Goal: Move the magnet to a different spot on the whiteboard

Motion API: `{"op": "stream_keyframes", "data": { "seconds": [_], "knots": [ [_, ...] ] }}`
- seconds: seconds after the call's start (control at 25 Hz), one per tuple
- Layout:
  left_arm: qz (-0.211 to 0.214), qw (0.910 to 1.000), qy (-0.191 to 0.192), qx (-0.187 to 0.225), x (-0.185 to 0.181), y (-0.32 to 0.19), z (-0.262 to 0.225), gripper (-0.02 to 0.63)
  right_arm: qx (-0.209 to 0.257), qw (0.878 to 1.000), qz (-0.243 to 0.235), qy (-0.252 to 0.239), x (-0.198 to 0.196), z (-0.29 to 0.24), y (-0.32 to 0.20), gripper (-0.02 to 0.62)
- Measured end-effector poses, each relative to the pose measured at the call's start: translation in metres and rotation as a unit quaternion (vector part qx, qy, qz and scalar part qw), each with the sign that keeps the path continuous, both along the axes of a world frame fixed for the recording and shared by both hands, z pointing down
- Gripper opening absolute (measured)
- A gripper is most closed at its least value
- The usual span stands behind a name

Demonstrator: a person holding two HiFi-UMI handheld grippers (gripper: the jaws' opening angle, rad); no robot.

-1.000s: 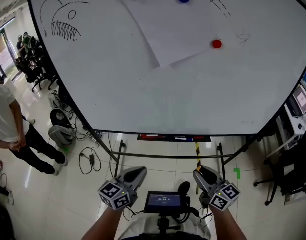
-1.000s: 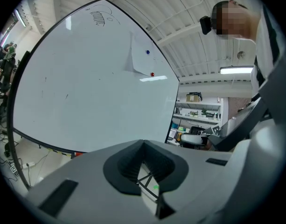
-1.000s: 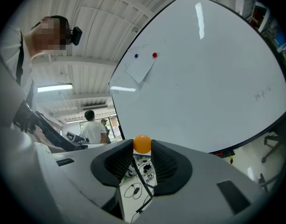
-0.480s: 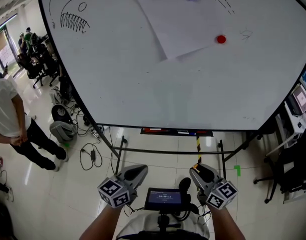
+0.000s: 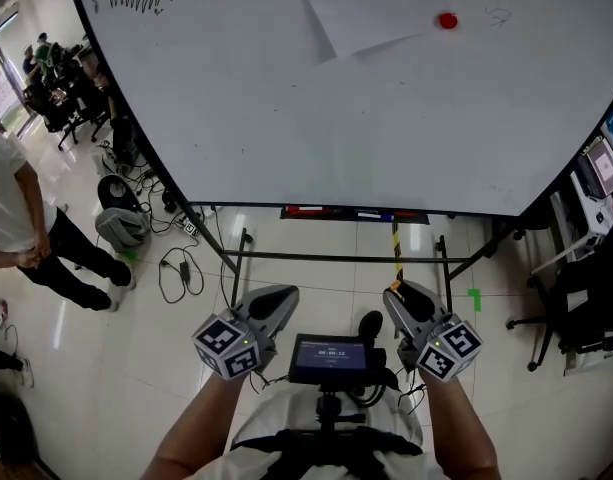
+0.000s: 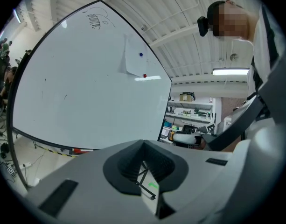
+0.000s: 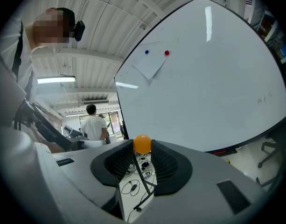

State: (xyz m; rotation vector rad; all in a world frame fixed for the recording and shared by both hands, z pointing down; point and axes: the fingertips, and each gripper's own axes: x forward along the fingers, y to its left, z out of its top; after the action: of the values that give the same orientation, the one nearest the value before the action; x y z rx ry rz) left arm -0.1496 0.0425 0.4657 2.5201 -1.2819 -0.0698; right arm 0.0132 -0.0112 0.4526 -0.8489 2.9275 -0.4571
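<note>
A red magnet (image 5: 447,20) pins the lower corner of a paper sheet (image 5: 376,8) to the whiteboard (image 5: 286,118). In the left gripper view the red magnet (image 6: 144,75) sits below a blue magnet (image 6: 141,54) on the same sheet. Both grippers hang low in front of the person, well short of the board. My left gripper (image 5: 281,296) is shut, its jaw tips meeting with nothing between them (image 6: 143,143). Between the jaw tips of my right gripper (image 5: 398,293) sits a small orange round magnet (image 7: 142,143), and the jaws are shut on it.
A person in a white shirt (image 5: 16,228) stands at the left, near office chairs (image 5: 56,98) and floor cables (image 5: 176,278). The board's stand legs (image 5: 336,258) and marker tray (image 5: 351,213) lie ahead. A desk and a chair (image 5: 576,318) stand at the right.
The head view has tipped down: the whiteboard slid up the frame and the blue magnet left its top edge. Both grippers sit slightly higher in the frame, jaws unchanged.
</note>
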Motion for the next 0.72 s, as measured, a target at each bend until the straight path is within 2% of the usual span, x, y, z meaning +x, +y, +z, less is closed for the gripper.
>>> {"op": "stream_keyframes", "data": {
  "seconds": [0.52, 0.72],
  "knots": [
    [-0.029, 0.9994, 0.015, -0.011, -0.022, -0.008, 0.007, 0.035, -0.005, 1.0, -0.005, 0.012, -0.016, 0.0, -0.006, 0.137],
    [-0.05, 0.9975, 0.034, -0.037, -0.026, 0.002, 0.021, 0.035, -0.026, 0.999, -0.007, 0.02, -0.015, 0.011, 0.0, 0.137]
  ]
}}
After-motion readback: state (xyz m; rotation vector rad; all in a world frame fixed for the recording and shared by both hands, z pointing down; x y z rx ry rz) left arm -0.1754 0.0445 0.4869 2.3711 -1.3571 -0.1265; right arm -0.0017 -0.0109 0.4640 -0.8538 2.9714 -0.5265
